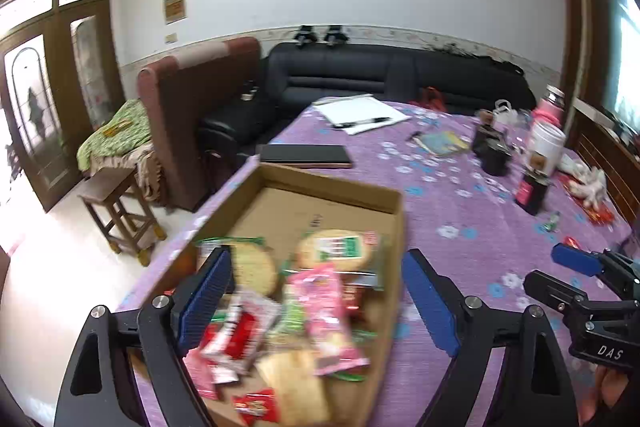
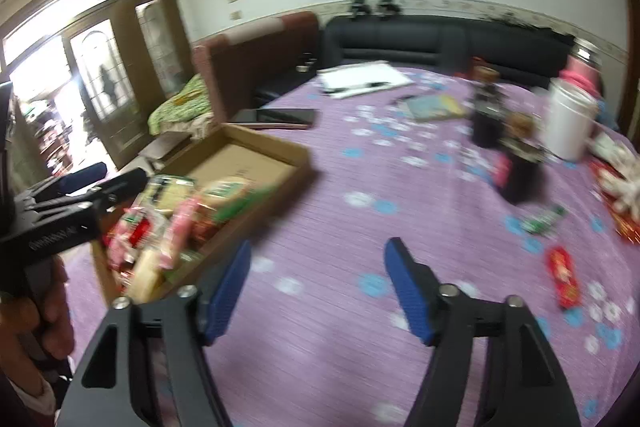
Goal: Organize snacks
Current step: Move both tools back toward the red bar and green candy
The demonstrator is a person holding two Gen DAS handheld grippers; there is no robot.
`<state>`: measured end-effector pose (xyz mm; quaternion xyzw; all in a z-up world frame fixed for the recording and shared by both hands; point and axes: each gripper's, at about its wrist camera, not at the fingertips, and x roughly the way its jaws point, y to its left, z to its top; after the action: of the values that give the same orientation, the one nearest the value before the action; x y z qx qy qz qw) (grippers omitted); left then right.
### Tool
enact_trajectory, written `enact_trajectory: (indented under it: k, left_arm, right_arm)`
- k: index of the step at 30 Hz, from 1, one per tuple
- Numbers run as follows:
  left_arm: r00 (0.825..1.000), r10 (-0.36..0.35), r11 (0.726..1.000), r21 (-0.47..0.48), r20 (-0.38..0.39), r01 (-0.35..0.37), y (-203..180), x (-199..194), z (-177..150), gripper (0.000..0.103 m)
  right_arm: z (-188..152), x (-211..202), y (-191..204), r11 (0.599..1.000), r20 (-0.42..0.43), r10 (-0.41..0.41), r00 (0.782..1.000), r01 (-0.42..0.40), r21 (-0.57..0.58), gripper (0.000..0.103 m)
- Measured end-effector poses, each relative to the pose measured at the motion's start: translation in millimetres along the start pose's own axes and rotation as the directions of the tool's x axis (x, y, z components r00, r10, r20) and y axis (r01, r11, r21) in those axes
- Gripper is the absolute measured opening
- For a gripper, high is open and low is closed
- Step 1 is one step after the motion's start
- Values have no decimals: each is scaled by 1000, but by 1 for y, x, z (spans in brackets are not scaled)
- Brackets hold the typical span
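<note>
A shallow cardboard box [image 1: 332,183] lies at the left edge of the purple flowered tablecloth [image 1: 460,211]. It holds several snack packets: a round biscuit pack [image 1: 336,247], a pink packet [image 1: 324,307] and a red one [image 1: 240,335]. Over these hangs my left gripper [image 1: 318,259], open, nothing between its blue pads. My right gripper [image 2: 319,247] is open too, above bare cloth right of the box [image 2: 280,151]. Loose on the cloth to its right lie a red packet [image 2: 562,277] and a green packet [image 2: 542,221].
A black flat case [image 1: 304,155] lies behind the box, white papers with a pen [image 1: 360,113] farther back. A white jar [image 1: 546,147], dark bottles [image 1: 532,191] and clutter stand at the right. A wooden stool [image 1: 120,215] and black sofa [image 1: 380,71] border the table.
</note>
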<state>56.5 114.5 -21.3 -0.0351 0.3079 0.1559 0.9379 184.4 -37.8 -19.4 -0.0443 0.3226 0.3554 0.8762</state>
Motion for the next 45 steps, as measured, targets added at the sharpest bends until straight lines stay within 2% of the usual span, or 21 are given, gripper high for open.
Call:
enact_trajectory:
  k: [8, 14, 21, 32, 34, 35, 36, 38, 40, 41, 45]
  left_arm:
    - [996, -82, 994, 71, -26, 84, -61, 8, 0, 93]
    - [991, -120, 984, 127, -62, 127, -102, 21, -4, 93]
    - [982, -152, 974, 154, -108, 168, -127, 37, -6, 93]
    - [982, -146, 959, 228, -120, 170, -166, 48, -6, 93]
    - [982, -146, 958, 232, -117, 170, -170, 49, -4, 93]
    - [982, -147, 957, 234, -116, 171, -172, 49, -3, 93]
    - [982, -149, 956, 235, -114, 173, -174, 50, -2, 93]
    - [982, -150, 955, 239, -113, 174, -179, 51, -1, 93]
    - [982, -150, 954, 243, -113, 174, -183, 52, -1, 93]
    - [982, -151, 954, 245, -112, 174, -185, 52, -1, 93]
    - [982, -155, 948, 263, -112, 180, -197, 55, 2, 93]
  right_arm:
    - [-32, -30, -107, 978, -23, -154, 988, 156, 138, 77]
    - [-36, -24, -153, 964, -56, -209, 976, 215, 157, 77]
    - [-34, -3, -173, 966, -91, -200, 976, 212, 147, 77]
    - [-25, 27, -191, 968, -155, -197, 968, 217, 129, 76]
    - [-24, 33, -193, 968, -177, -199, 964, 221, 120, 70]
    - [-24, 35, -193, 969, -189, -197, 962, 220, 114, 59]
    - [-24, 37, -193, 967, -193, -210, 959, 232, 103, 53]
    - [-24, 38, -192, 965, -196, -225, 954, 246, 88, 46]
    - [-24, 38, -192, 962, -196, -248, 949, 265, 68, 34]
    - [-24, 37, -193, 961, -194, -253, 948, 270, 65, 21]
    - [-26, 27, -196, 964, -169, -232, 958, 249, 90, 20]
